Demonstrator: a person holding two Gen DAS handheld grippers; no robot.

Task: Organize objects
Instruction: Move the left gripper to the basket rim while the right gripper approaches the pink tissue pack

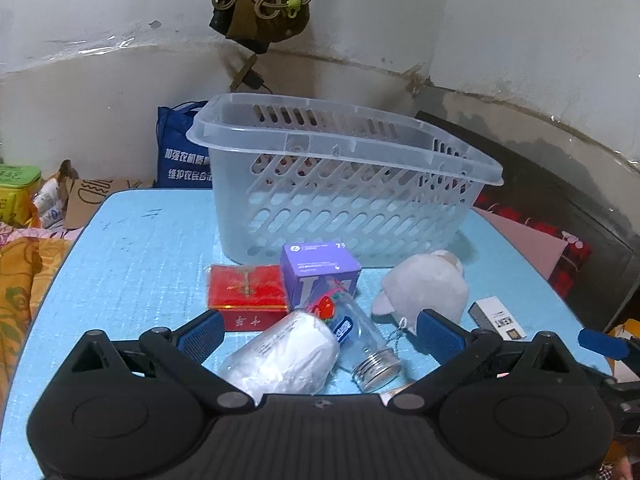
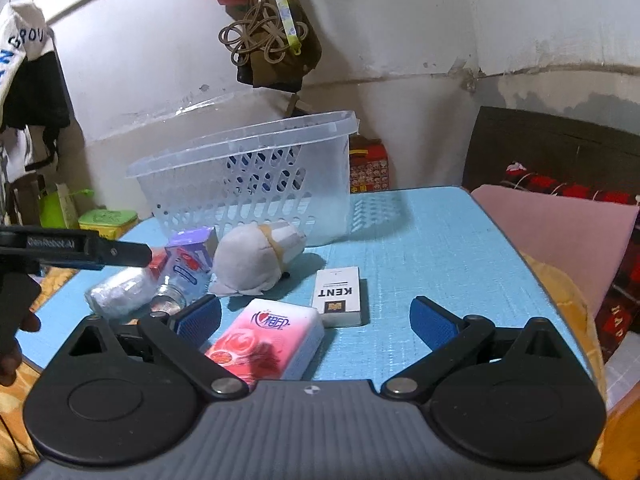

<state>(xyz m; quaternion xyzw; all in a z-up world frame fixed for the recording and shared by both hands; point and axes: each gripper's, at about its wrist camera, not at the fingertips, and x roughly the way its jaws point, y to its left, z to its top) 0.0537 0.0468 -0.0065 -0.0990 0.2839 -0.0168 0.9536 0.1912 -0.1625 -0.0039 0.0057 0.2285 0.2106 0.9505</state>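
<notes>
A clear slotted plastic basket (image 1: 340, 184) stands at the back of the blue table (image 1: 132, 256); it also shows in the right wrist view (image 2: 248, 176). In front of it lie a red box (image 1: 248, 296), a purple box (image 1: 318, 272), a clear bottle (image 1: 360, 340), a wrapped white roll (image 1: 288, 354), a grey plush toy (image 1: 424, 288) and a white KENT pack (image 2: 340, 296). A pink tissue pack (image 2: 268, 340) lies near me. My left gripper (image 1: 320, 340) is open around the roll and bottle. My right gripper (image 2: 316, 320) is open over the tissue pack and the KENT pack.
A blue bag (image 1: 180, 152) stands behind the basket against the wall. A green tin (image 1: 16, 188) and clutter sit left of the table. A pink board (image 2: 560, 240) and a dark headboard (image 2: 552, 152) lie to the right. Cords hang on the wall (image 2: 264, 36).
</notes>
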